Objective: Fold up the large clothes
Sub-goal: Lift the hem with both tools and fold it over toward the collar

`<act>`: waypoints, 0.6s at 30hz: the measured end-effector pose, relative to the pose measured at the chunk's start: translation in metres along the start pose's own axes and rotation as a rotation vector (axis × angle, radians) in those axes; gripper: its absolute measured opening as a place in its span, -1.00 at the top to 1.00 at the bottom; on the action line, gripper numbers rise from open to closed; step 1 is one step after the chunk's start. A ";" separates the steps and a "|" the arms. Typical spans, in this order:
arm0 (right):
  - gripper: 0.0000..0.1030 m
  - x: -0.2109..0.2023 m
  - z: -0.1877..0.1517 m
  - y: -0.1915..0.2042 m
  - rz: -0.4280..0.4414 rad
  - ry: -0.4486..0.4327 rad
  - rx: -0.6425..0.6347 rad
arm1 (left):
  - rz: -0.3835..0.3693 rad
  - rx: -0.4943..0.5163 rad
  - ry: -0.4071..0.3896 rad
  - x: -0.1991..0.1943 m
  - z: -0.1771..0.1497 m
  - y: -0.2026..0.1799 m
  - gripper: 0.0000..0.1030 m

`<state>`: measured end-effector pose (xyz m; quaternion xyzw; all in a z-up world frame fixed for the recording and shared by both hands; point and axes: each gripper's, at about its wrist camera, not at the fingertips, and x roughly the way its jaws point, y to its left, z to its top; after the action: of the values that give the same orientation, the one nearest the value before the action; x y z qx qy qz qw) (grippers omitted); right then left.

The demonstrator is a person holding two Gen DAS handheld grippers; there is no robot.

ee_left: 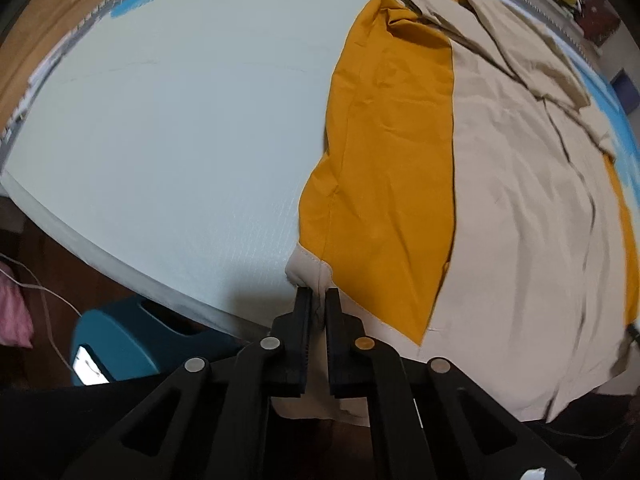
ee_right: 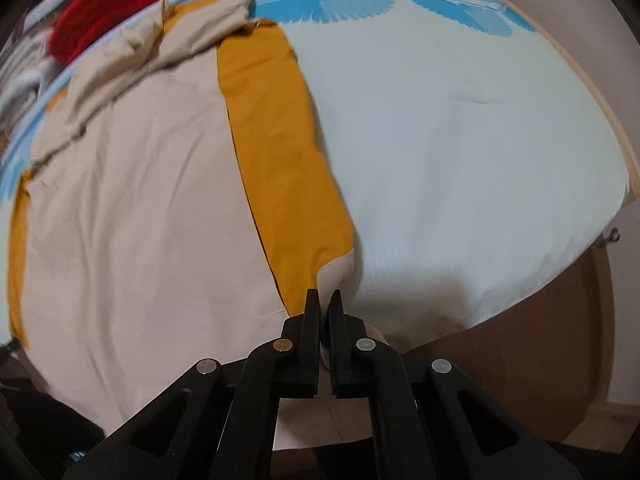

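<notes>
A large beige garment (ee_left: 520, 200) with a mustard-yellow lining (ee_left: 392, 160) lies spread on the pale bed sheet (ee_left: 180, 140). One long edge is folded over, so a yellow strip shows along it. My left gripper (ee_left: 319, 294) is shut on the beige hem corner (ee_left: 308, 270) at the near left end of that strip. In the right wrist view the same garment (ee_right: 132, 200) shows its yellow strip (ee_right: 280, 168), and my right gripper (ee_right: 325, 294) is shut on the beige hem corner (ee_right: 338, 274) at the strip's near end, close to the bed's front edge.
A red knitted item (ee_right: 116, 4) and crumpled beige fabric (ee_right: 160, 40) lie at the far end of the bed. A teal stool (ee_left: 132, 340) and a white cable (ee_left: 44, 296) are on the dark floor. The wooden bed frame (ee_right: 520, 360) shows below the sheet.
</notes>
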<state>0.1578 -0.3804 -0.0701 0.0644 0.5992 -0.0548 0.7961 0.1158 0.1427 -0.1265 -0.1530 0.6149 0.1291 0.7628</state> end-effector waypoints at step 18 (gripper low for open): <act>0.75 0.028 -0.001 0.003 -0.046 0.089 -0.014 | 0.079 0.027 0.029 0.013 -0.006 -0.007 0.70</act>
<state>0.1648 -0.3772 -0.0968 0.0477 0.6357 -0.0659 0.7677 0.1156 0.1344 -0.1397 -0.1201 0.6331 0.1488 0.7501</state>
